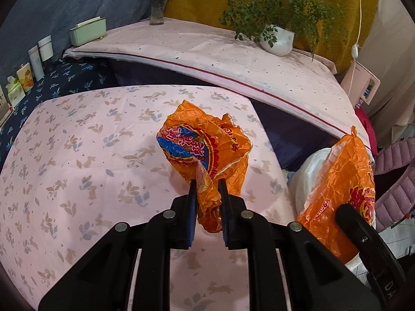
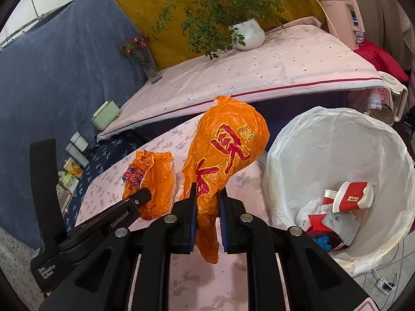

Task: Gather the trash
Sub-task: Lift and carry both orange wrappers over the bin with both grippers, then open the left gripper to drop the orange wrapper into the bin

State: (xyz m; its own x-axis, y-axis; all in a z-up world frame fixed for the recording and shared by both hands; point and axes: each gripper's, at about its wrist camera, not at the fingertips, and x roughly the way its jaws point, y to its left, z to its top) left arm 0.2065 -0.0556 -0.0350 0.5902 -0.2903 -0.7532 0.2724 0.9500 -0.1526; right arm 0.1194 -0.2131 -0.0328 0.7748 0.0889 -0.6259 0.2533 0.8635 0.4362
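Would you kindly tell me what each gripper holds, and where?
Each is shut on a crumpled orange plastic bag's lower gathered end: left gripper on one, right gripper on another.

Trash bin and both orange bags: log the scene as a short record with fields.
left gripper: shut on crumpled orange bag, lifted above the rabbit-print tablecloth
right gripper: shut on larger orange bag
trash bin: white liner, beside the table on the right, open
bin contents: red-and-white carton, papers, something blue
bags in bin: neither yet

Blk grippers (image 1: pixel 207 185), blue pads, silver screws.
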